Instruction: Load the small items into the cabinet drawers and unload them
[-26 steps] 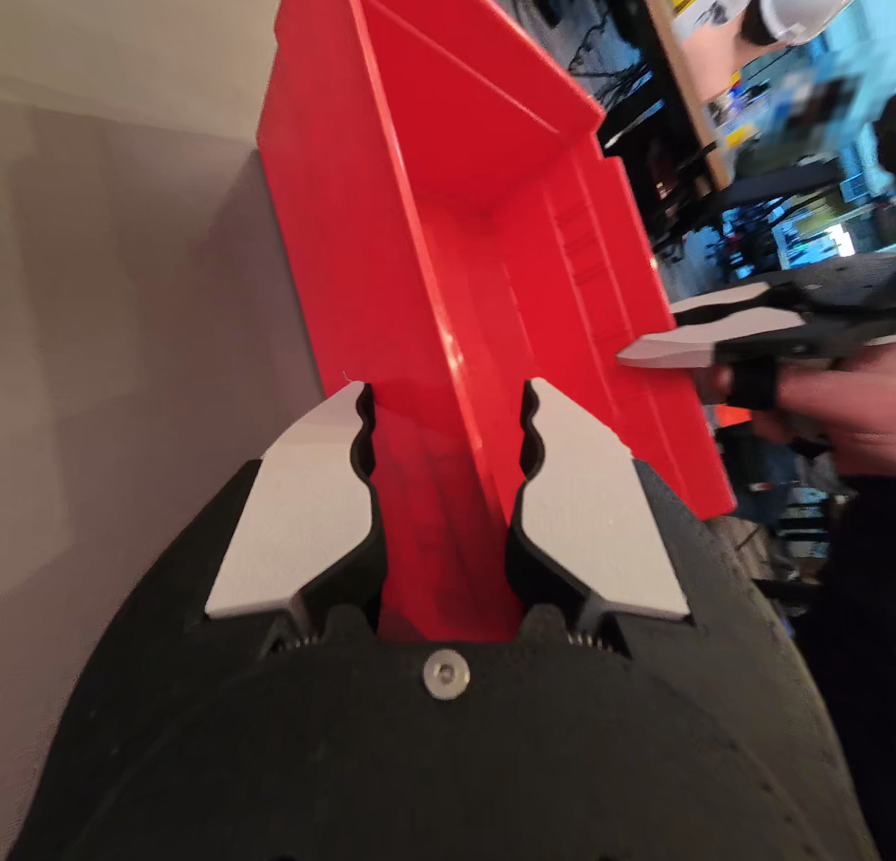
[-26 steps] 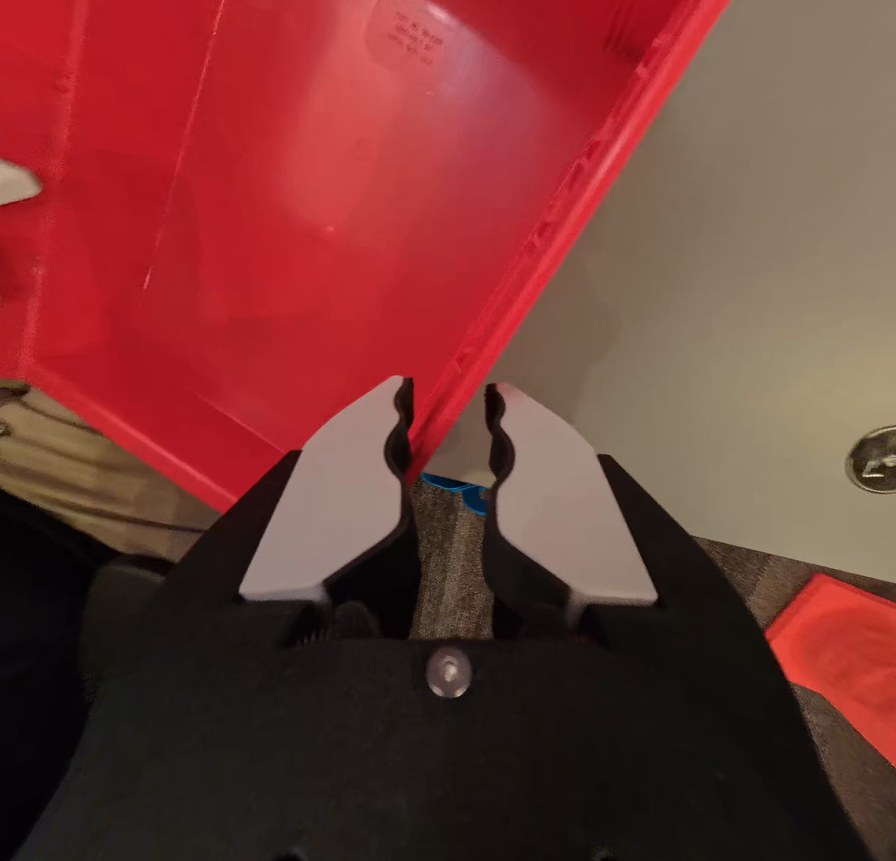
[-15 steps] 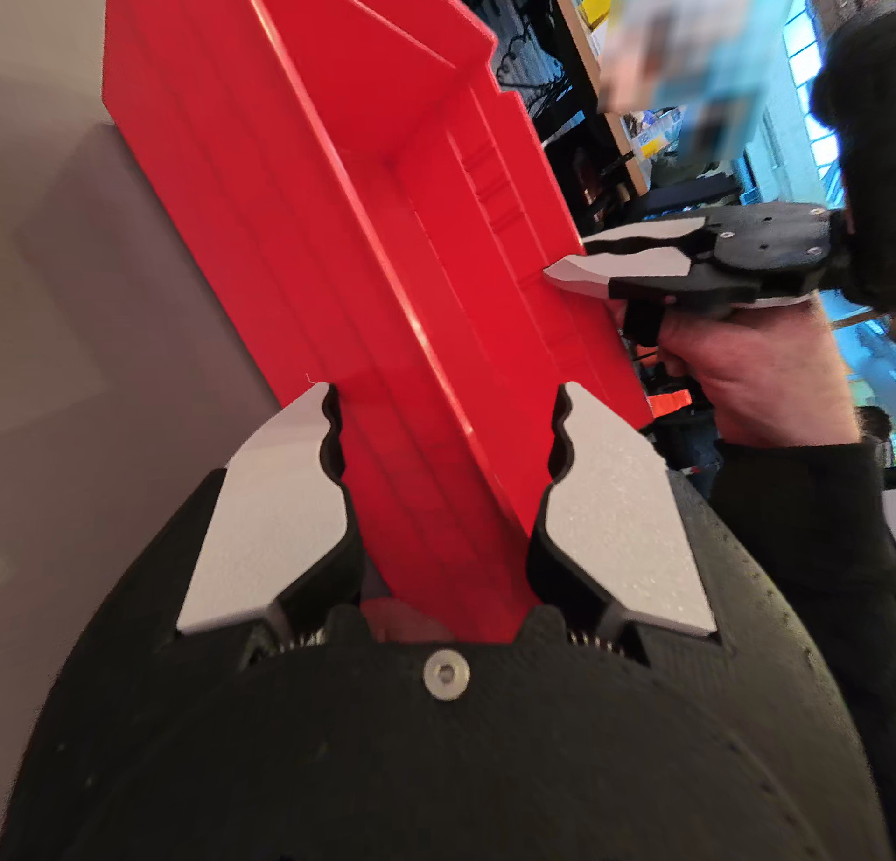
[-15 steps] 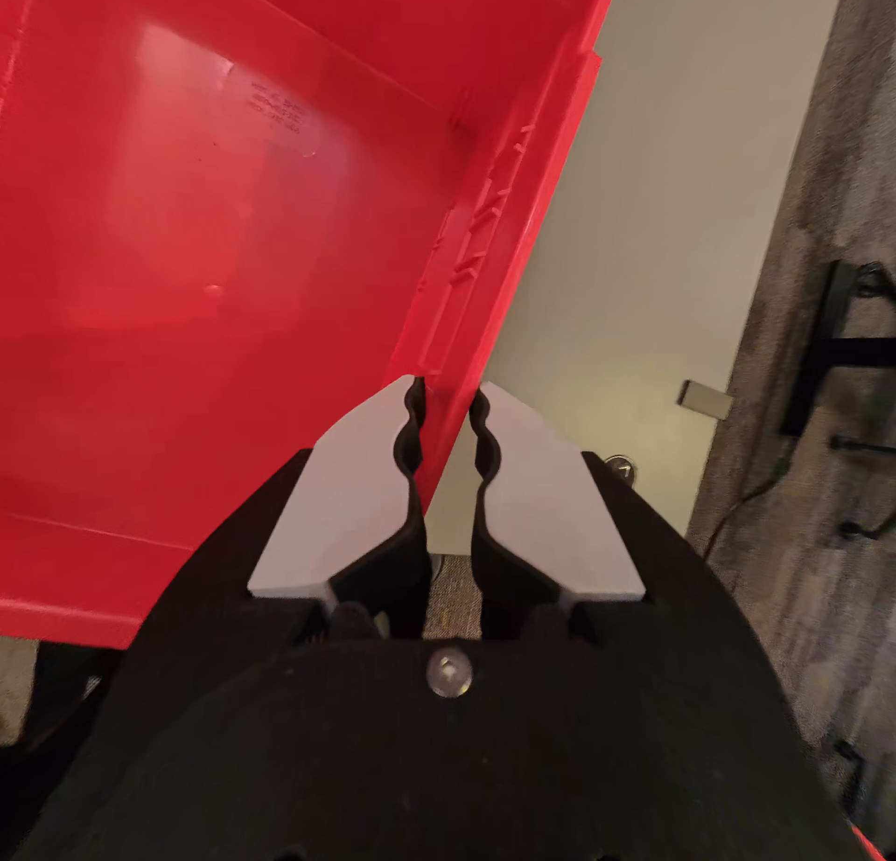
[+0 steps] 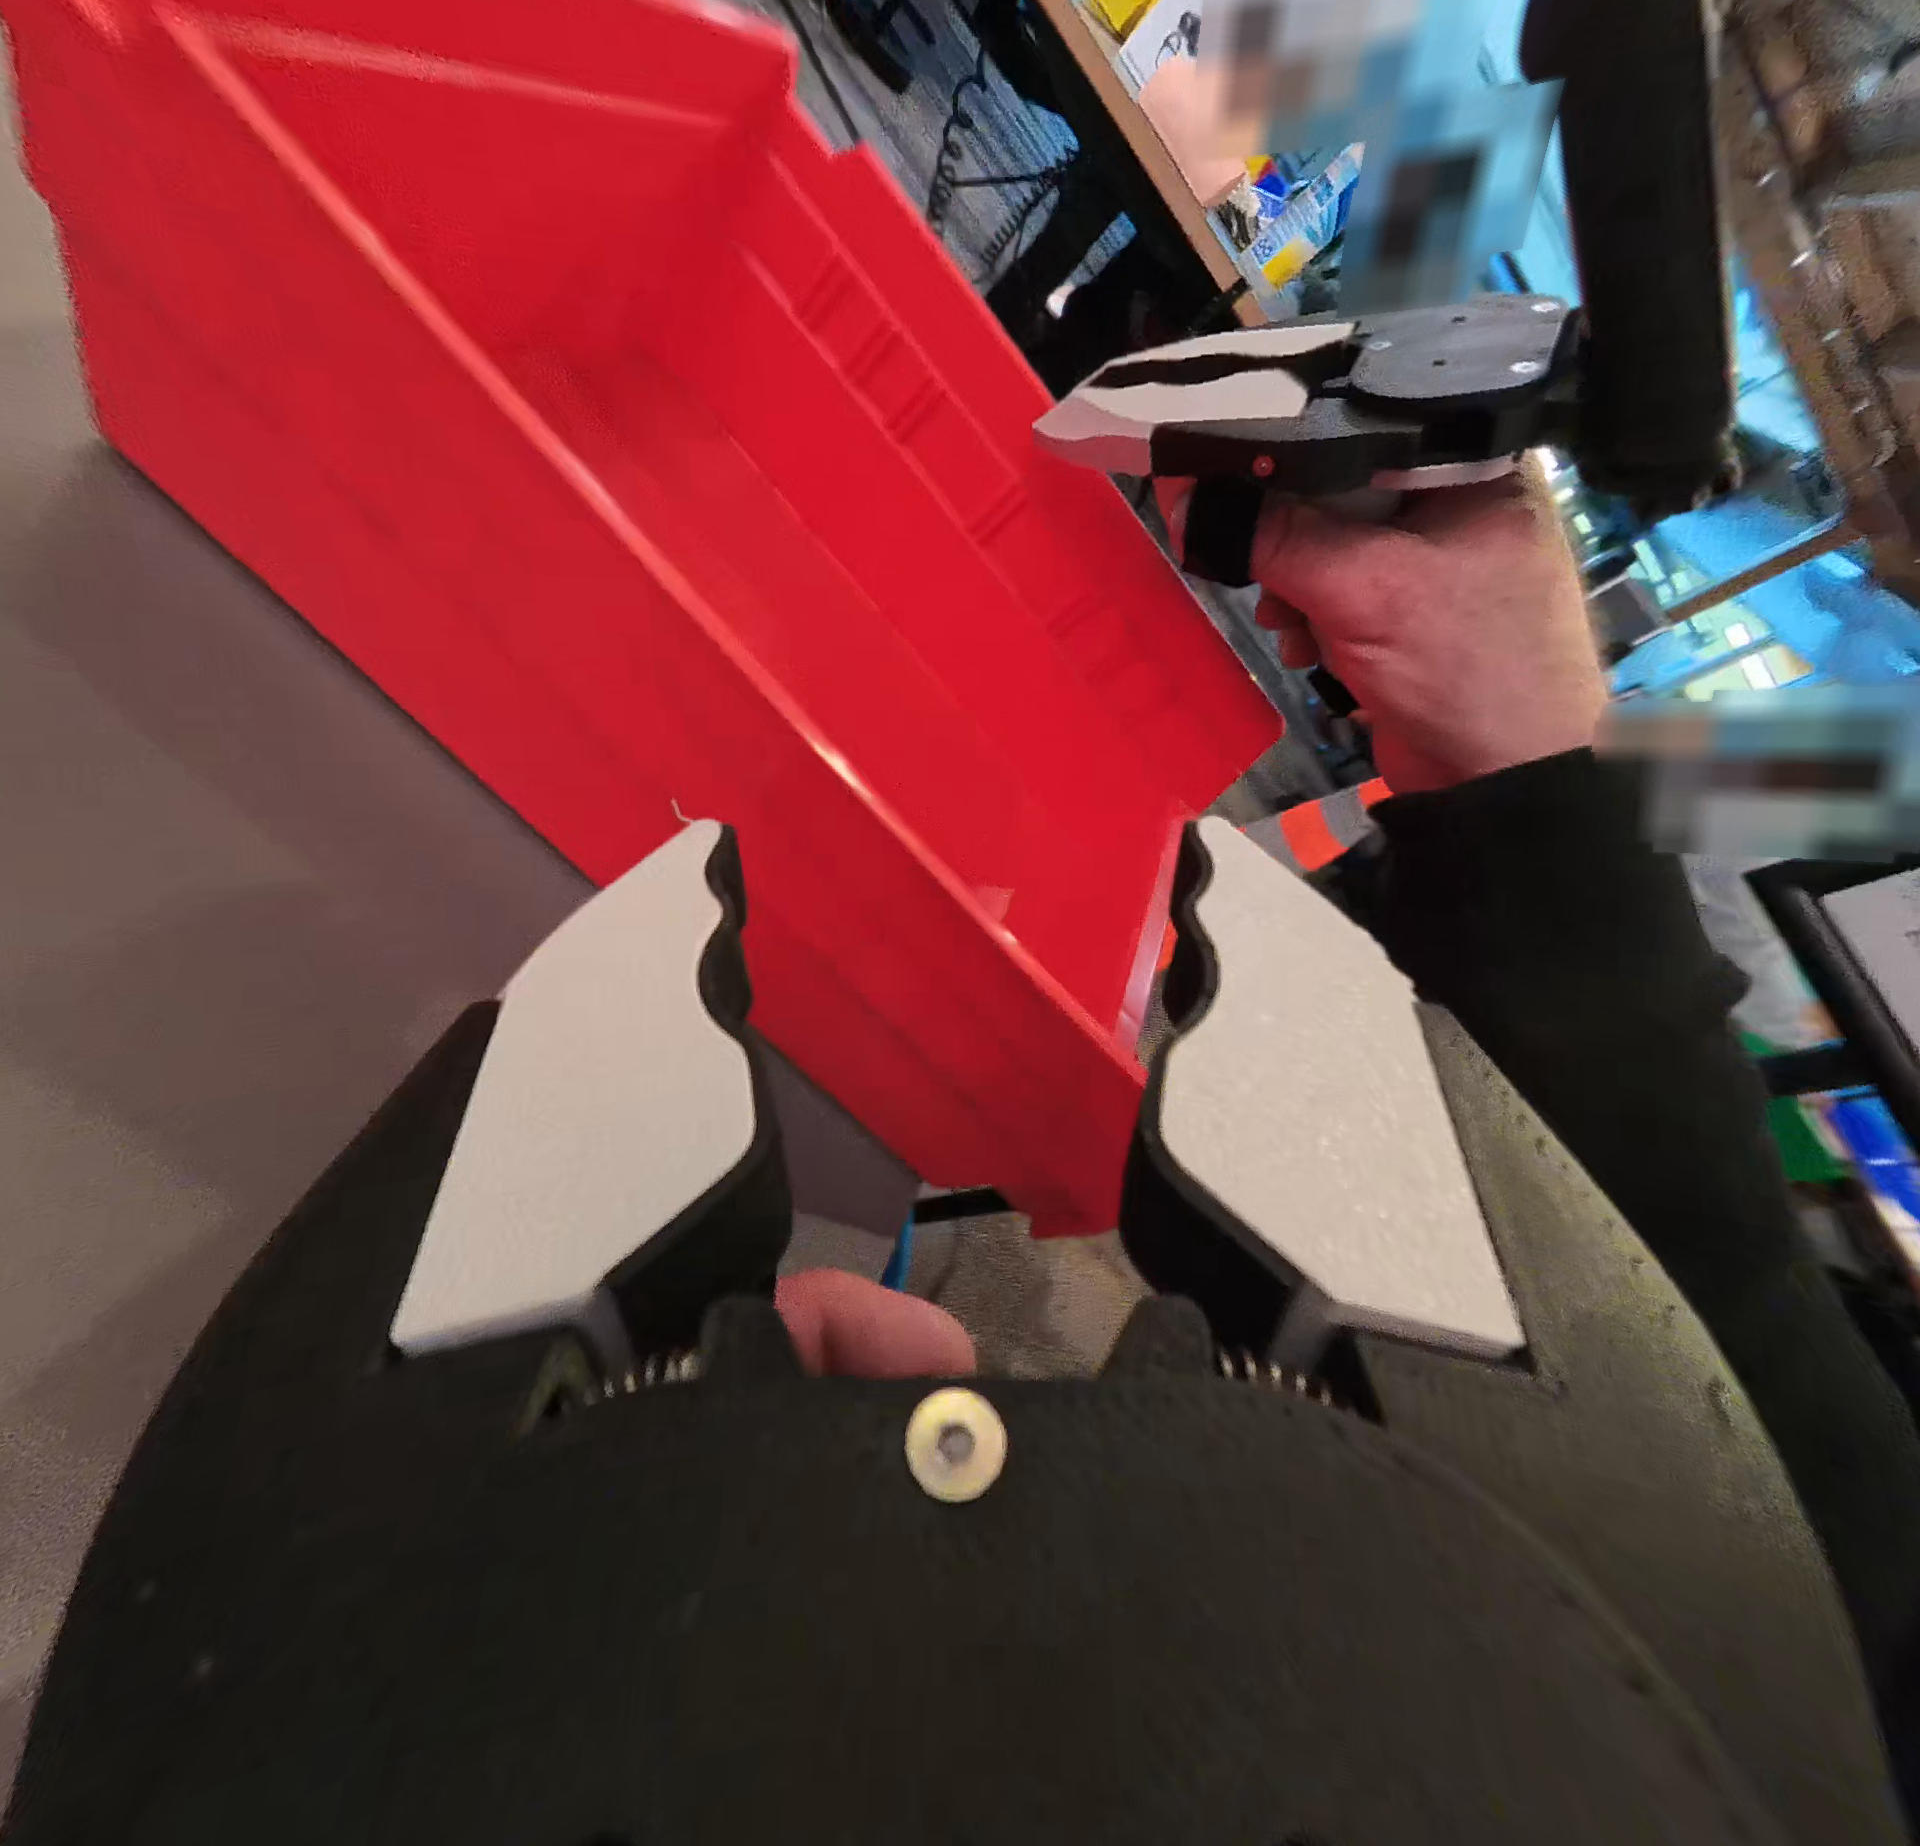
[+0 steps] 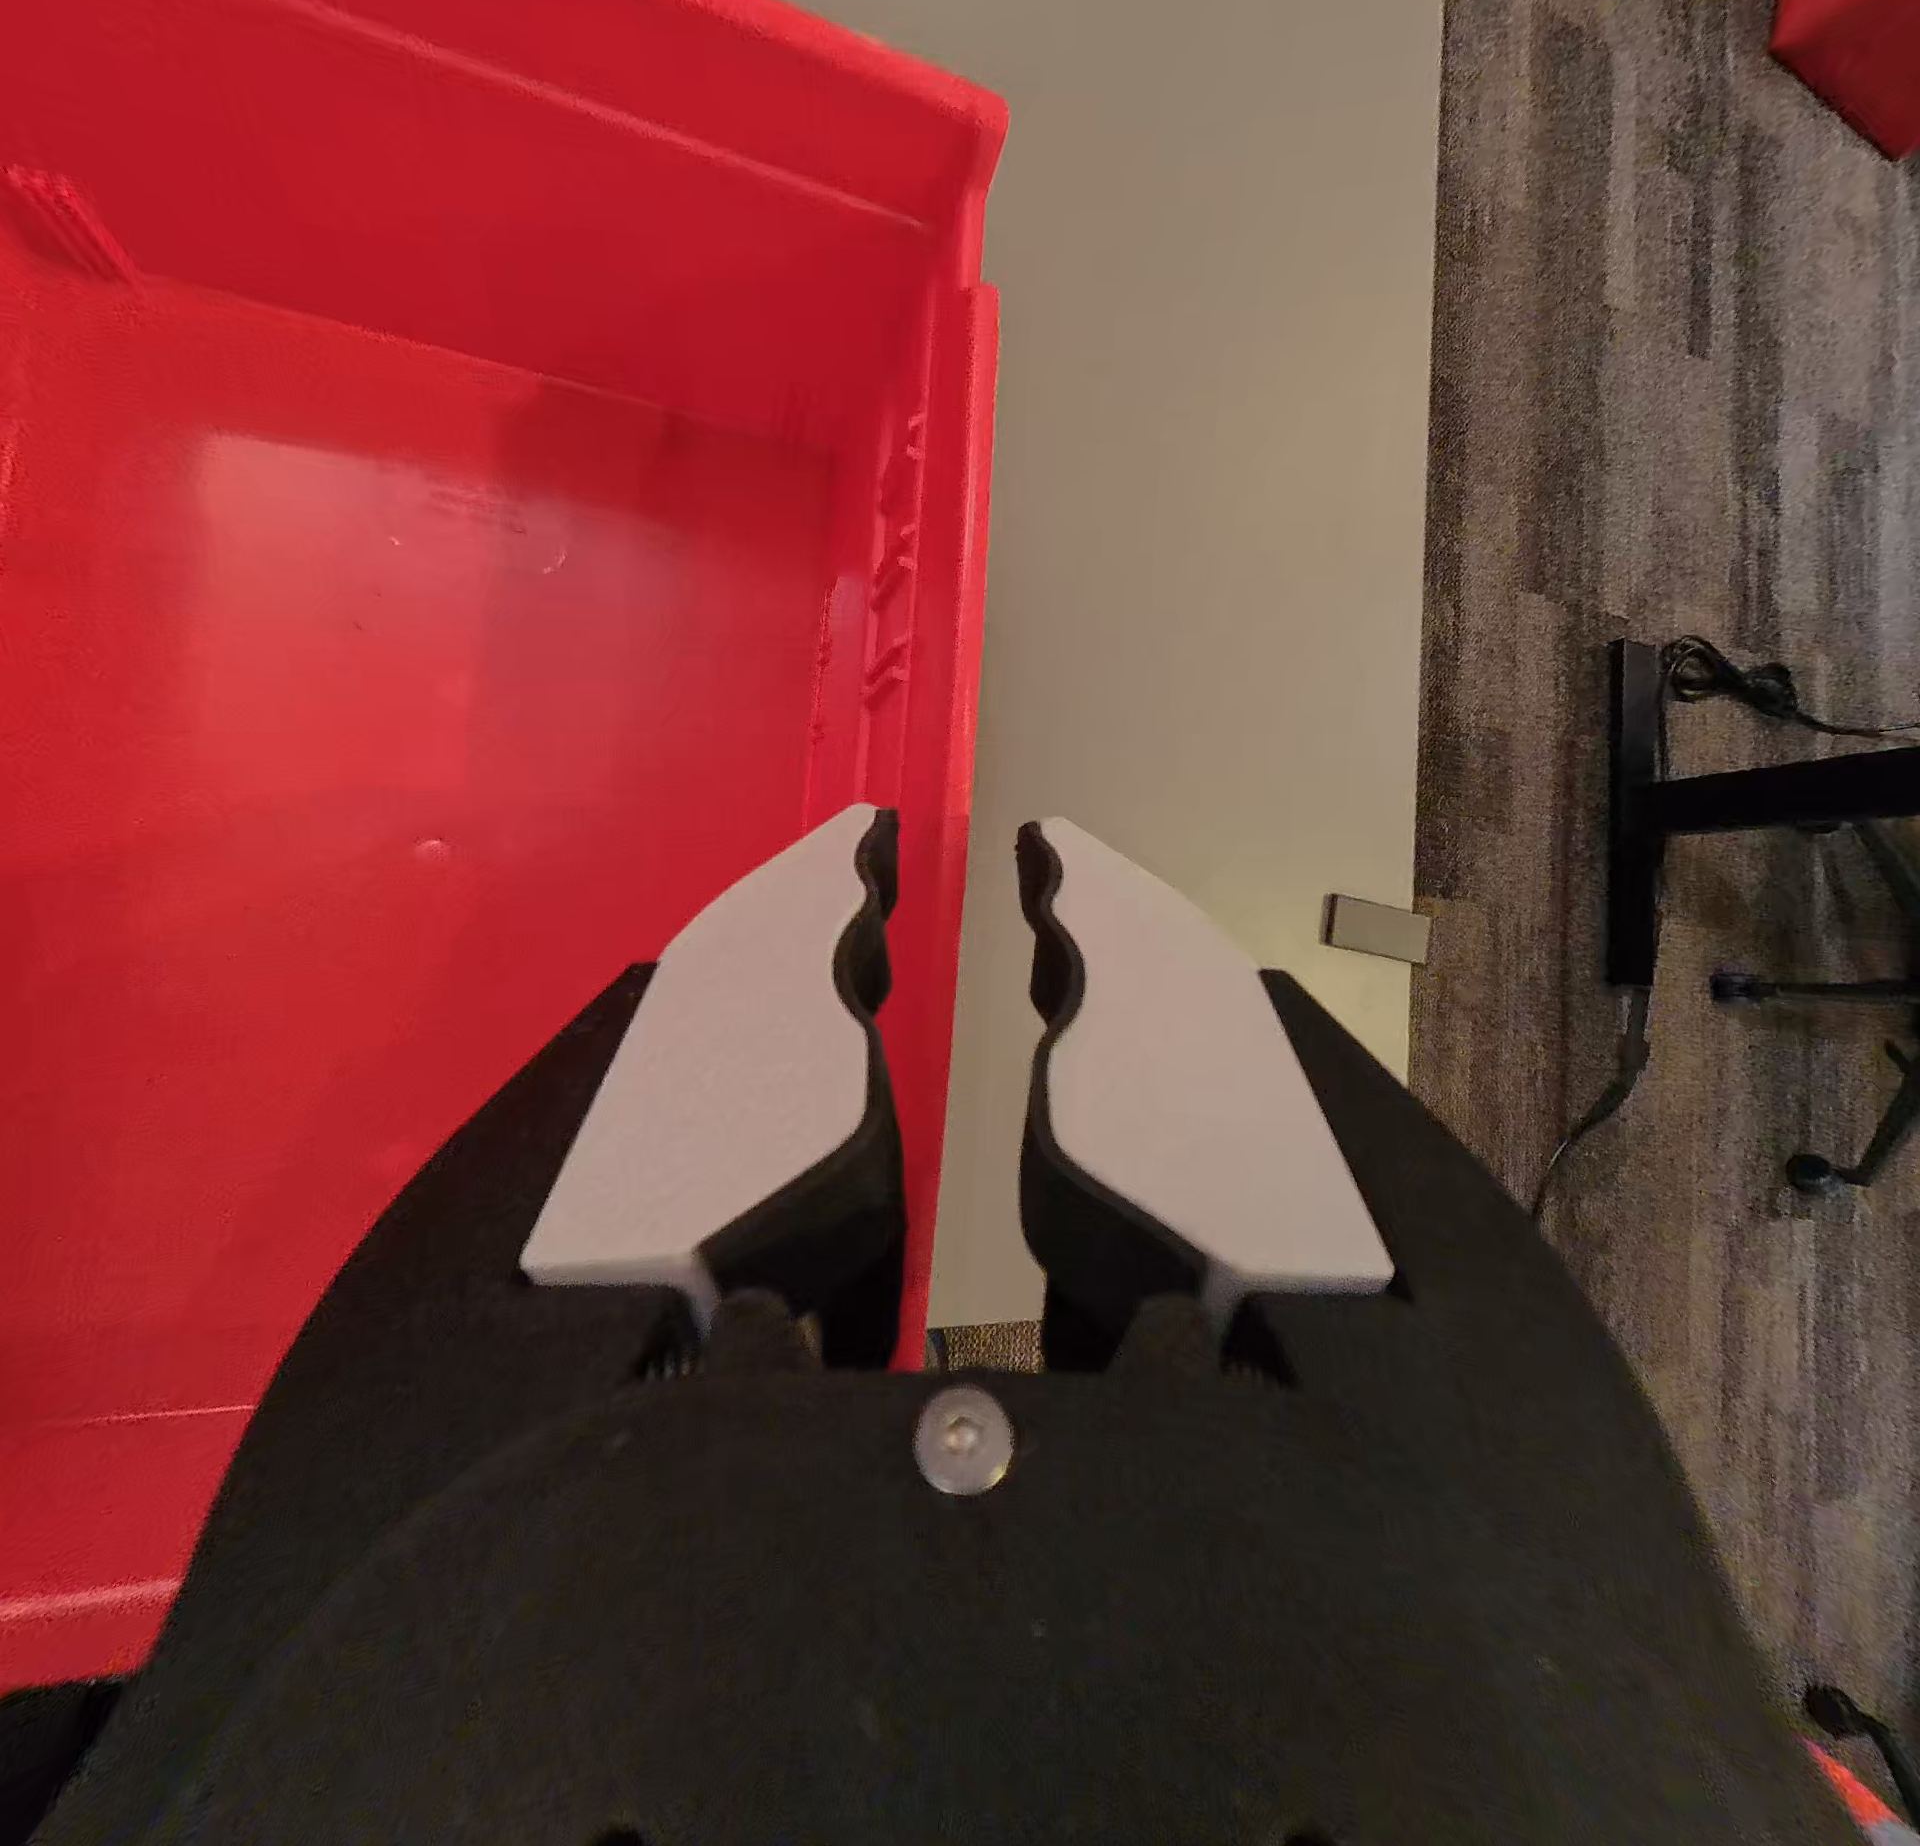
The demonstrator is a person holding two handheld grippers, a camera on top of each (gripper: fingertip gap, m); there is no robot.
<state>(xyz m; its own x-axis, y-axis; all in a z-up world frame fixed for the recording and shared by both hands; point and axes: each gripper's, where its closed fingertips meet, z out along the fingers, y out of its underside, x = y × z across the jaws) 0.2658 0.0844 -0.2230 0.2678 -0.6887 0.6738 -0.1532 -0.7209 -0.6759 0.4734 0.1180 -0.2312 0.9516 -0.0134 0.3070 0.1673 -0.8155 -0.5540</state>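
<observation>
A red plastic drawer bin [image 5: 665, 508] is tilted in the air against a grey wall, and its inside looks empty. My left gripper [image 5: 961, 851] is open wide, and the bin's near corner lies between its fingers without being pinched. My right gripper [image 6: 951, 830] is shut on the bin's side rim [image 6: 940, 965]. It also shows in the left wrist view [image 5: 1049, 430], at the bin's far wall, held by a hand. The bin's floor [image 6: 416, 705] fills the left of the right wrist view.
A plain grey wall [image 5: 208, 861] lies behind the bin. Grey carpet [image 6: 1662, 446] has a black stand base with cables [image 6: 1642, 809] on it. A second red bin [image 6: 1860, 40] lies at the carpet's far corner. Shelves with clutter [image 5: 1195, 134] stand behind.
My left gripper's jaws have opened wider and let go of the bin's wall. The bin has swung round in both views while my right gripper stays on its rim.
</observation>
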